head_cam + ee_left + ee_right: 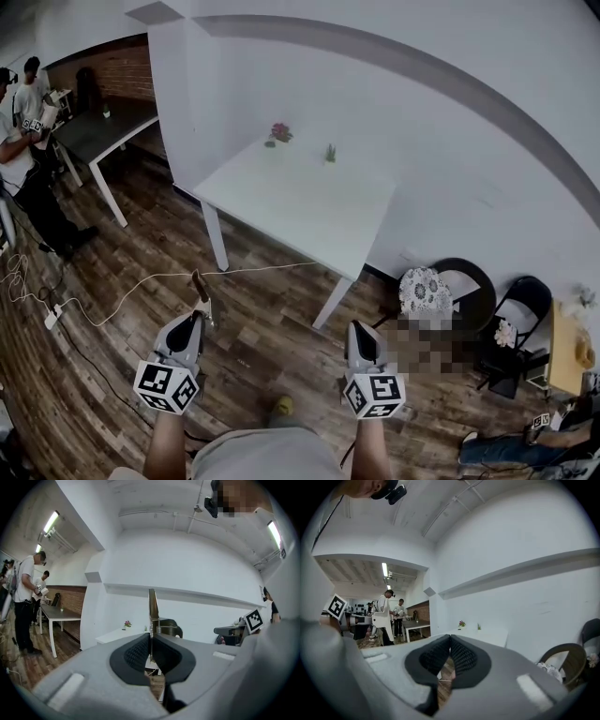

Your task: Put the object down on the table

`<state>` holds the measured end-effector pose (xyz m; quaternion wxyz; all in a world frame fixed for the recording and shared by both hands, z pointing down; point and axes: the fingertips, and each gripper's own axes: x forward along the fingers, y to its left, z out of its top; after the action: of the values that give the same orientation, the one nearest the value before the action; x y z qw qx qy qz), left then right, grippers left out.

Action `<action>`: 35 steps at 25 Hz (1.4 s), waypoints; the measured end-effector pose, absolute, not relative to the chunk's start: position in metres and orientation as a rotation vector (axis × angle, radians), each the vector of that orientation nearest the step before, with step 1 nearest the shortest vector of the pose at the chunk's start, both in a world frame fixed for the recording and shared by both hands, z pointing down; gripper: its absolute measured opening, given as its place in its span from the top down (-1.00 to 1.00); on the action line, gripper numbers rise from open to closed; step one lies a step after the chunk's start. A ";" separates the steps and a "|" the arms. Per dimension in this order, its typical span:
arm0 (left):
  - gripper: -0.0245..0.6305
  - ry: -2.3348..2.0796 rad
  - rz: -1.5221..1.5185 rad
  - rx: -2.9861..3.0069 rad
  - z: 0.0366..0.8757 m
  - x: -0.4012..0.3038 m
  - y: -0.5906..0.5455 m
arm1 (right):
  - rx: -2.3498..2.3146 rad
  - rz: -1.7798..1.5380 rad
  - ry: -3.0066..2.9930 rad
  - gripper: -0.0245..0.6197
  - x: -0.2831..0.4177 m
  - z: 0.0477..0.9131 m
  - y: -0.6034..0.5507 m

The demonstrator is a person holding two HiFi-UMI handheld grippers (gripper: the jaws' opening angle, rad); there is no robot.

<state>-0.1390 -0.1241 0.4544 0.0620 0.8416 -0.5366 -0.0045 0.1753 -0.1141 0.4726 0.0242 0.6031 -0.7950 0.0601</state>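
Head view
Bench: a white bench (300, 202) stands on the wood floor against the white wall, ahead of both grippers.
On the bench: a small pink flower pot (279, 132) and a small green plant (330, 152) sit near the bench's wall-side edge, a little apart.
Left gripper: the left gripper (199, 314) is held over the floor, short of the bench's near-left leg, with its marker cube toward the person.
Object: a thin flat object (199, 284) with a brown end sticks out of the left fingers toward the bench. It is in the air, not on the bench.
Right gripper: the right gripper (361, 330) is over the floor, short of the bench's near-right leg.
Cable: a pale cable (141, 281) runs across the floor from the bench's left legs.

Left gripper view
Fingers: the ribbed fingers (136, 653) pinch the thin flat object (152, 604) at its lower end.
Object: seen edge-on, it rises upright from between the fingers. What kind of tool it is cannot be told.
Bench: it lies low and beyond the fingers, with the flower pot on it left of the object.

Right gripper view
Fingers: the two fingers (436, 656) are pressed together with nothing between them.
Bench: its white top lies beyond the fingers, to the right, and carries the flower pot and the plant.
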 end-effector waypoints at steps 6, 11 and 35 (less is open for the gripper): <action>0.89 -1.644 -0.008 2.556 0.444 -0.109 -0.170 | 1.854 0.164 -2.479 0.91 0.197 0.465 -0.166; 0.89 -1.648 0.005 2.548 0.447 -0.091 -0.188 | 1.809 0.164 -2.504 0.91 0.203 0.469 -0.194; 0.89 -1.596 -0.024 2.547 0.464 -0.099 -0.324 | 1.831 0.200 -2.458 0.91 0.201 0.482 -0.321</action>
<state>-0.0992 -0.3241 0.4641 0.0679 0.8454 -0.5298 -0.0080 0.2007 -0.3212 0.4824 0.0350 0.5958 -0.7997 0.0651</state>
